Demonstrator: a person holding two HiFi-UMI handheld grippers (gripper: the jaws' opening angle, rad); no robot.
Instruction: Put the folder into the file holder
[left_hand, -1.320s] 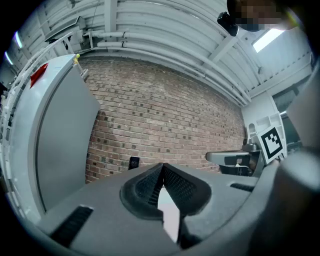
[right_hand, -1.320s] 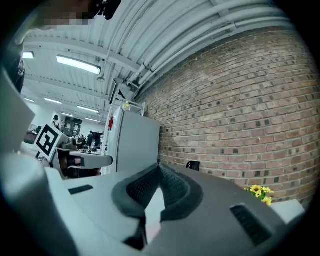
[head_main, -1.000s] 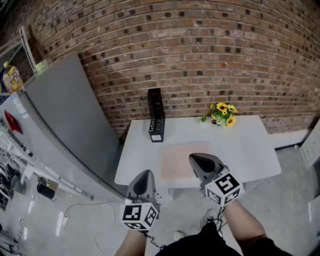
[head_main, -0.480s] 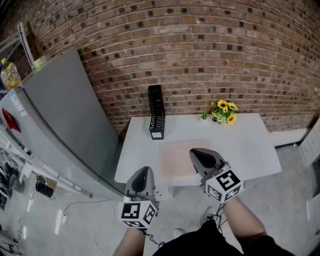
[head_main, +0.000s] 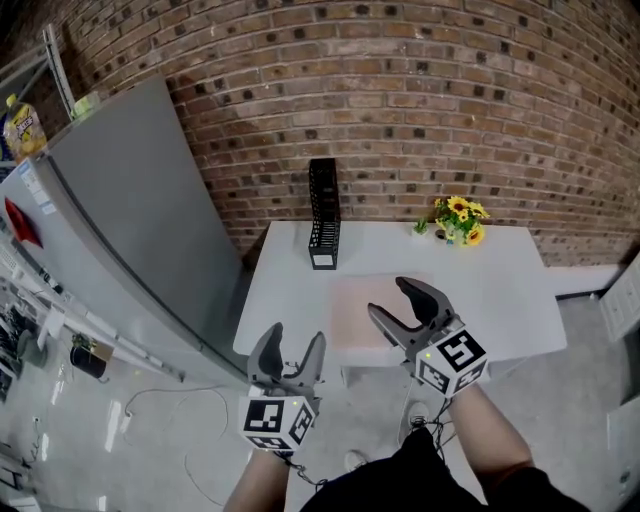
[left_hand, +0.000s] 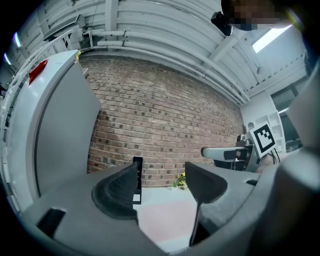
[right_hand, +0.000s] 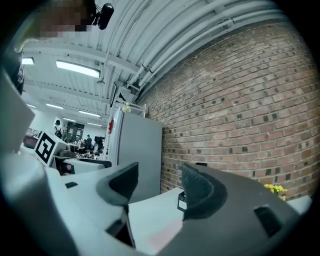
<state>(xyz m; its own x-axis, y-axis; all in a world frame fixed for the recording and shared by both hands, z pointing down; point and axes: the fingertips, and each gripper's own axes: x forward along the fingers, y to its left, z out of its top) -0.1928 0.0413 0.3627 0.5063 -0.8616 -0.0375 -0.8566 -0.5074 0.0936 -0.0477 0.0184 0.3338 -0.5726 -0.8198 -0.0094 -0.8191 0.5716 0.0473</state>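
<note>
Since a second ago the jaws of the left hand-held gripper (head_main: 292, 340) and right hand-held gripper (head_main: 392, 300) have just opened; both are empty. The pink folder (head_main: 350, 305) lies flat on the table (head_main: 500, 290), near the upright file holder (head_main: 322, 215).

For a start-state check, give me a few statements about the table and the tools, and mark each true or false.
1. The folder lies flat on the table. True.
2. The flowers stand to the right of the holder. True.
3. The folder is in the holder. False: it lies apart from it, nearer the person.
4. The right tool grips the folder. False: its jaws have just been opening, with nothing between them.
5. The left tool is shut. False: its jaws have just been opening too, and it is empty.
</note>
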